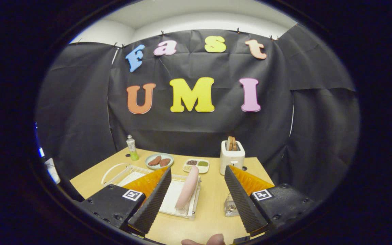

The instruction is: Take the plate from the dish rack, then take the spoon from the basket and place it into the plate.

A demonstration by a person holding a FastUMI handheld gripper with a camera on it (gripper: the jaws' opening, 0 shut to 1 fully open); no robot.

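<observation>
Plate (187, 187) is what we're after, and it's standing on edge in the white dish rack (179, 209), a pinkish one, sitting just ahead of our gripper (197, 195) and roughly between the two fingers, nearer the left one. Our jaws are spread wide apart with nothing in them. We can make out a small wire basket (230, 206) tucked right against the right finger, contents hard to tell. Further back on the wooden table (213, 190) we've got a toaster (232, 157), a green-capped bottle (132, 147), a dish with two brown pieces (159, 160) and a small divided tray (196, 165).
</observation>
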